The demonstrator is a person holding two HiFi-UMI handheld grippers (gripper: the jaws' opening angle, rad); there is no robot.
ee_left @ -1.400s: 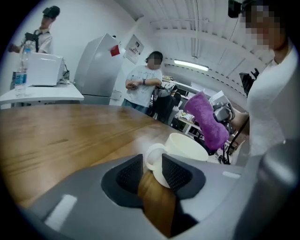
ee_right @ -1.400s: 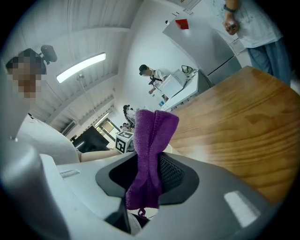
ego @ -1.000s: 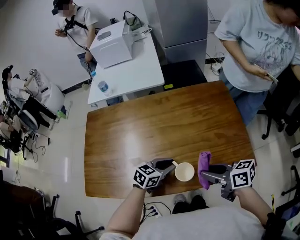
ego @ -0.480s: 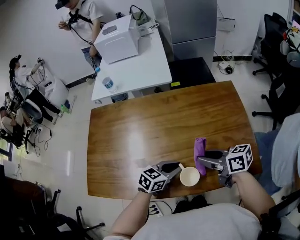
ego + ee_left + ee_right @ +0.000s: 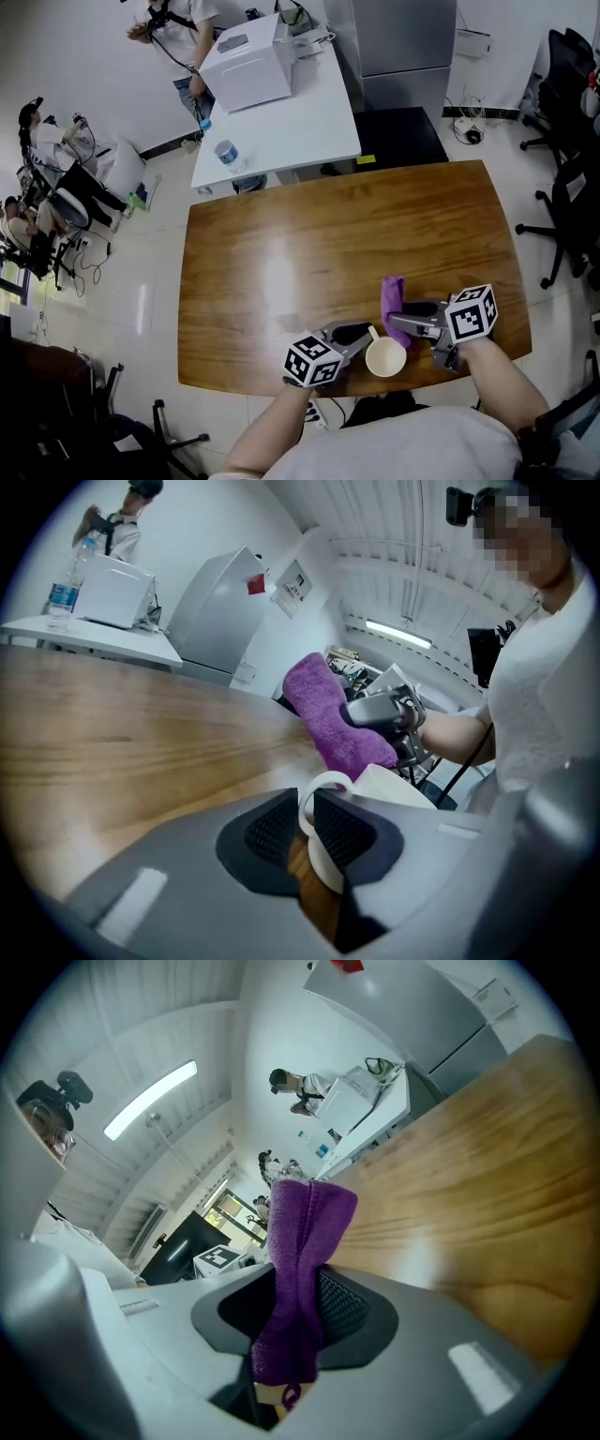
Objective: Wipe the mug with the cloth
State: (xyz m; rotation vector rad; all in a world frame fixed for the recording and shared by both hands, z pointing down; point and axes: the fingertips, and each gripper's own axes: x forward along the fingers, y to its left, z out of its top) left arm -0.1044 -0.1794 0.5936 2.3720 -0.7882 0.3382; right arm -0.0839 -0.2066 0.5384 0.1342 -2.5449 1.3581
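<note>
A white mug (image 5: 385, 357) stands near the front edge of the wooden table (image 5: 281, 272). My left gripper (image 5: 361, 333) has the mug's handle (image 5: 316, 792) between its pads, which touch it on both sides while the jaws are opening slightly. A folded purple cloth (image 5: 392, 298) stands up out of my right gripper (image 5: 401, 324), which is shut on it just right of the mug. In the right gripper view the cloth (image 5: 300, 1260) hangs between the pads of that gripper (image 5: 295, 1312). In the left gripper view the cloth (image 5: 333, 714) is right behind the mug.
Beyond the wooden table stands a white table (image 5: 300, 131) with a white box (image 5: 246, 70) and a water bottle (image 5: 225, 153). A grey cabinet (image 5: 403, 37) is behind it. Office chairs (image 5: 567, 206) stand at the right; people are at the far left.
My left gripper's jaws have come in round the mug's handle. The right gripper has brought the cloth closer to the mug. A person in a grey shirt has left the right side.
</note>
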